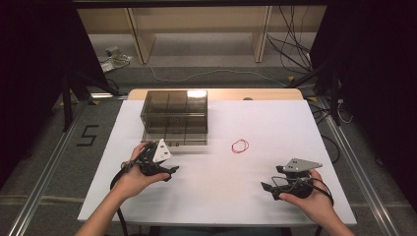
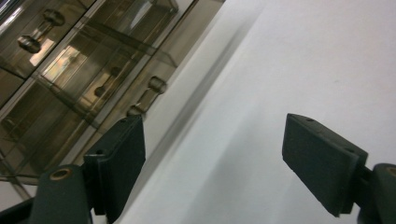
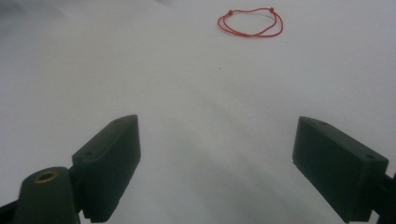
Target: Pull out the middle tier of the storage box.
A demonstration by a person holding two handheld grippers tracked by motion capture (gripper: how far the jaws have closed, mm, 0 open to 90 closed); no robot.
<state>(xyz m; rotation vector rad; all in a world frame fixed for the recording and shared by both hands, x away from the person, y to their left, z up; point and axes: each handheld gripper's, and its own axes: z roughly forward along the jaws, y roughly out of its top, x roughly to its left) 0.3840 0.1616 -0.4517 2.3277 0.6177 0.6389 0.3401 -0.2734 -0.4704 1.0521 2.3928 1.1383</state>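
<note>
White worktop [image 1: 221, 191] carries smoky drawer box [image 1: 175, 115]; red string loop [image 1: 240, 145] just right of box. Left tongs [image 2: 212, 163] wide, empty, near box front. Right tongs [image 3: 219, 168] wide, empty, facing loop.

Red string loop [image 1: 240, 145], smoky-brown drawer box [image 1: 175, 116]
</note>
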